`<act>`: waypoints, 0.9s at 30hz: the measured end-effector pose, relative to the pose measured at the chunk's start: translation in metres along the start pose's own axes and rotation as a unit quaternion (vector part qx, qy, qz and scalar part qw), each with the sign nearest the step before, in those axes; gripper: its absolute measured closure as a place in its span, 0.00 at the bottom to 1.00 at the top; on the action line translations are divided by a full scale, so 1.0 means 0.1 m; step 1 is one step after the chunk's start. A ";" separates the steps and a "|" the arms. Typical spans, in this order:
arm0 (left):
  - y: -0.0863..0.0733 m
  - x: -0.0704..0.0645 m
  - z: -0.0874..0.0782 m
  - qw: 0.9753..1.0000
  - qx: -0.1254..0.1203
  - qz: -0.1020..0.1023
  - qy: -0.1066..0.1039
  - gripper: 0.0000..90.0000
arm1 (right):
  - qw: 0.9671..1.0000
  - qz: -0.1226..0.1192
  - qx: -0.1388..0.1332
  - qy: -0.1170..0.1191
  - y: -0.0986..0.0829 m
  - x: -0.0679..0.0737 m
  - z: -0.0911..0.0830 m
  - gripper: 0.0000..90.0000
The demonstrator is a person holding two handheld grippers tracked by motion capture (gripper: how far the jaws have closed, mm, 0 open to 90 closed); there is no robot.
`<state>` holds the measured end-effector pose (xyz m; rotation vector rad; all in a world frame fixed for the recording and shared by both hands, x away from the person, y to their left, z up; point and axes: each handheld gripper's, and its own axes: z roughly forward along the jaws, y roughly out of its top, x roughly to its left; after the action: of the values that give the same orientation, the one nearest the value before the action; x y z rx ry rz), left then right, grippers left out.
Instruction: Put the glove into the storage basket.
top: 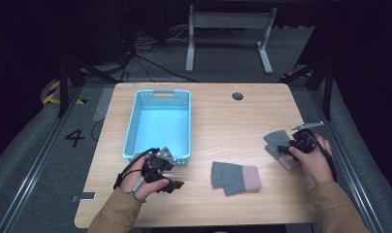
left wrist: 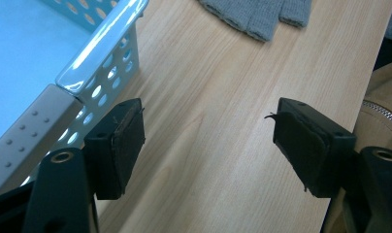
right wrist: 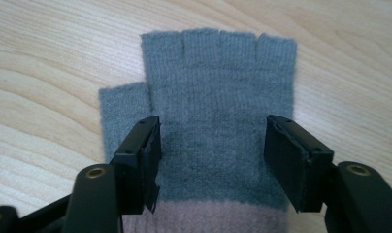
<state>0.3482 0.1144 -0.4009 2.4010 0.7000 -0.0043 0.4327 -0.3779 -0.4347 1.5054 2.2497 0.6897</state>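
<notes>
The right gripper [top: 287,148] is positioned over a fingerless glove [right wrist: 218,97] near the right edge of the counter [top: 223,121]. In the right gripper view its fingers [right wrist: 145,160] are spread, one on each side of the glove's palm area, low over the fabric; contact with the fabric cannot be determined. Nothing is pinched between them.

Glove under the right gripper: grey knit body, four short open finger stubs in a row at the far end, one thumb stub set off at the side, and a pink cuff band at the end nearest the gripper. It lies flat on the counter, palm area smooth.

A second glove [top: 235,177] of the same type lies flat near the front centre of the counter, well apart from the first. Its grey portion points left and its pink cuff points right.

The left gripper [top: 177,185] rests at the front left of the counter, just beside the near corner of a light blue perforated basket [top: 136,116]. In the left gripper view its fingers [left wrist: 126,141] are spread with bare counter between them, holding nothing. The grey end of the second glove shows at the top of that view.
</notes>
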 end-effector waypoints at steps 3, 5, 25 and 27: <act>0.00 0.00 0.00 1.000 0.000 0.000 0.000 0.31 | 1.000 -0.006 0.005 0.000 0.00 0.01 0.02 0.46; 0.00 0.00 0.00 1.000 0.000 0.000 0.000 0.31 | 1.000 -0.003 0.007 0.001 -0.01 0.02 0.02 0.47; 0.01 -0.02 0.00 1.000 -0.003 0.001 -0.001 0.31 | 1.000 -0.005 0.016 0.020 0.03 0.08 -0.09 0.87; 0.01 -0.02 0.00 1.000 -0.001 0.002 0.000 0.31 | 1.000 -0.010 0.014 0.021 0.04 0.10 -0.12 0.87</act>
<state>0.3467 0.1126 -0.4001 2.3995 0.6950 -0.0027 0.4260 -0.3701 -0.4231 1.4910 2.3117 0.6936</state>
